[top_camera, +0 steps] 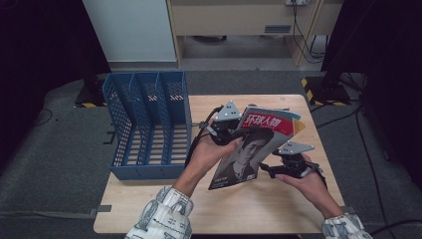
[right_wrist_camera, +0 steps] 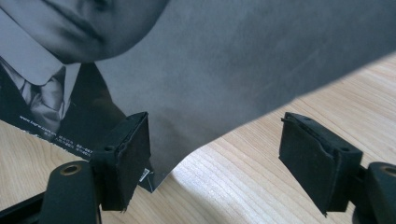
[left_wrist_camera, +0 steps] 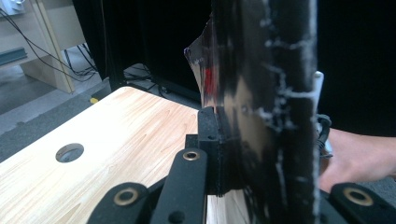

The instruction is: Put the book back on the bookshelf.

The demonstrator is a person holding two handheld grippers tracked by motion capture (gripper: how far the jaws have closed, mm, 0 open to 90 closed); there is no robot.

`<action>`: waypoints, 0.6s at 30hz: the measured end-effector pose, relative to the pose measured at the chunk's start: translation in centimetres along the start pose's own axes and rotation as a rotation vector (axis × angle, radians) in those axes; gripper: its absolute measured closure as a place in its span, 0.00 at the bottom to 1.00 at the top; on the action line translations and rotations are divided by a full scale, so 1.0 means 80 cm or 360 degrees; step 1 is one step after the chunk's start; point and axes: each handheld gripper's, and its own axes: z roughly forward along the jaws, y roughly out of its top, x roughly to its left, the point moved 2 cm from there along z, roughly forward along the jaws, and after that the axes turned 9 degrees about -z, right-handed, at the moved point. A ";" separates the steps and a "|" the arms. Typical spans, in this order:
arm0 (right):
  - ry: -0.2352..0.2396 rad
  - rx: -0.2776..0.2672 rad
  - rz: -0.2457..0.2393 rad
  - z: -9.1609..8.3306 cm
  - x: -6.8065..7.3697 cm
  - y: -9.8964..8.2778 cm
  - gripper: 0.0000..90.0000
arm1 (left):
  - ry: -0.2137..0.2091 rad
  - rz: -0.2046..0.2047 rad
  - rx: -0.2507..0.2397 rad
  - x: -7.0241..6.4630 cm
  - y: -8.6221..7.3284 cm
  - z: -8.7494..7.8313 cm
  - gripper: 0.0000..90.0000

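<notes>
High view: left gripper [top_camera: 238, 133] clamped on glossy magazine [top_camera: 254, 144], held tilted above pale wood table [top_camera: 149, 204]; red title band on top, grey portrait cover. Right gripper [top_camera: 266, 168] near magazine's lower corner, jaws apart. Blue perforated plastic file rack [top_camera: 144, 124] stands on table's left.

Left gripper view: black jaws pinch thin, worn magazine edge [left_wrist_camera: 275, 121]; round hole [left_wrist_camera: 69, 152] in tabletop.

Right gripper view: matte black pads [right_wrist_camera: 128, 154] spread wide, cover corner [right_wrist_camera: 154, 179] just beside left pad, grained wood below.

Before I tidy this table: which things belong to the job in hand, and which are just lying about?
In the job:
- magazine, clamped in left tongs
- right tongs, open at its lower corner
- blue file rack, likely its destination

Lying about:
- floor cables
- cabinet
</notes>
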 end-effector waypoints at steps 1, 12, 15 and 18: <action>0.0015 0.0000 -0.0009 0.001 0.000 0.002 0.29 | -0.0010 0.0000 0.0002 0.000 -0.001 0.000 0.96; 0.0068 -0.0035 -0.0058 0.004 0.004 0.009 0.40 | -0.0039 -0.0025 -0.0012 0.002 -0.003 -0.001 0.96; 0.0078 -0.0045 -0.0055 0.003 0.002 0.008 0.44 | -0.0049 -0.0030 -0.0014 0.003 -0.004 -0.003 0.96; 0.0107 -0.0042 -0.0046 0.003 -0.001 0.007 0.55 | -0.0039 -0.0027 0.0003 0.004 -0.005 -0.003 0.96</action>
